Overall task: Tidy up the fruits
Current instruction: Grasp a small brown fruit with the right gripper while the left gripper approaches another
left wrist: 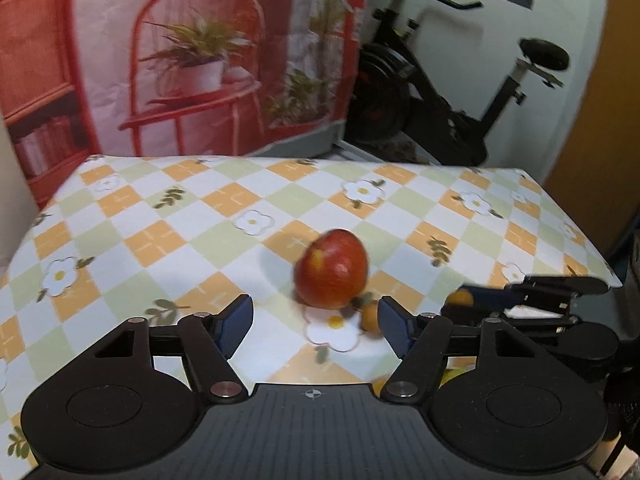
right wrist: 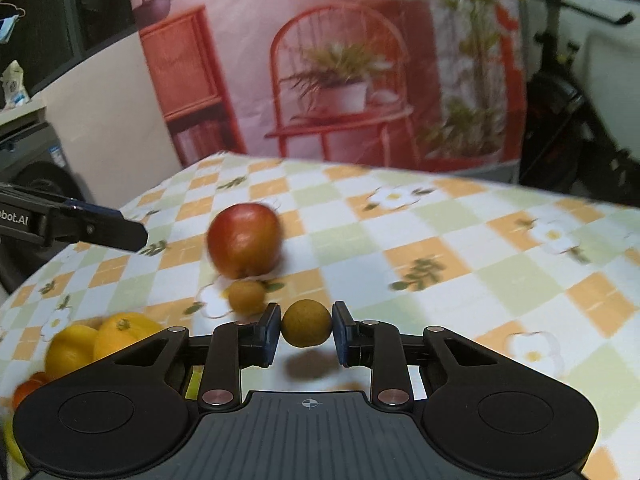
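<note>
A small round brown-yellow fruit (right wrist: 306, 323) is clamped between the pads of the right gripper (right wrist: 306, 326) and held above the checked tablecloth (right wrist: 440, 240), its shadow seen beneath it. The left gripper (left wrist: 316, 322) is seen with jaws wide apart and nothing between them, the red apple (left wrist: 331, 269) just ahead on the cloth. A second small fruit (right wrist: 247, 297) is found just beside the apple, and oranges (right wrist: 94, 342) are grouped at the near left edge.
</note>
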The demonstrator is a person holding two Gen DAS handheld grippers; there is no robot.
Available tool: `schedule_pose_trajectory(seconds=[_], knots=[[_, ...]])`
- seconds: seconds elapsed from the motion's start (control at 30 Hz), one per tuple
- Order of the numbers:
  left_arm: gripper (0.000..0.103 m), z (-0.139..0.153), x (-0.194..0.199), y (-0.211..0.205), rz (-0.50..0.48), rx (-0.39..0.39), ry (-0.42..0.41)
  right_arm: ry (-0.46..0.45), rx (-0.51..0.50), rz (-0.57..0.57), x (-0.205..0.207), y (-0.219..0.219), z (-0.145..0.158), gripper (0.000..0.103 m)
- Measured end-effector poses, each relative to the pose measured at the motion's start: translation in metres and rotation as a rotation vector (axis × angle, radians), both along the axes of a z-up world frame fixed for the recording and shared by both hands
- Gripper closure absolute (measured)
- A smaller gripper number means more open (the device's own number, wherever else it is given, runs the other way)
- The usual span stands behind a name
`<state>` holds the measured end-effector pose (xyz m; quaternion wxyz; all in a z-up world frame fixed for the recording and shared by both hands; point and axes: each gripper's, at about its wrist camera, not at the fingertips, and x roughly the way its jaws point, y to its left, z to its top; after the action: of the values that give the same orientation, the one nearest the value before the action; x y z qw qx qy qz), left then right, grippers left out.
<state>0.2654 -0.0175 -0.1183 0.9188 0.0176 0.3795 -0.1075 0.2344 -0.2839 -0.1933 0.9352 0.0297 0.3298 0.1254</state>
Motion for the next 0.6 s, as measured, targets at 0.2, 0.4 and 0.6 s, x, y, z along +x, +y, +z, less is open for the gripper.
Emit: schedule_pose_trajectory(seconds=[0.2, 0.4, 0.6], knots=[[0.041, -0.011, 0.017, -0.017, -0.052, -0.024, 0.083, -0.050, -0.017, -0.091, -0.025, -0.027, 0.003, 0.078], [0.053, -0.029, 0.042, -0.024, -0.020, -0.109, 0.219, -0.068, -0.011, -0.130, -0.036, -0.036, 0.002, 0.078], [0.053, -0.041, 0.058, -0.029, 0.022, -0.123, 0.268, -0.068, -0.004, -0.140, -0.038, -0.039, -0.004, 0.078]])
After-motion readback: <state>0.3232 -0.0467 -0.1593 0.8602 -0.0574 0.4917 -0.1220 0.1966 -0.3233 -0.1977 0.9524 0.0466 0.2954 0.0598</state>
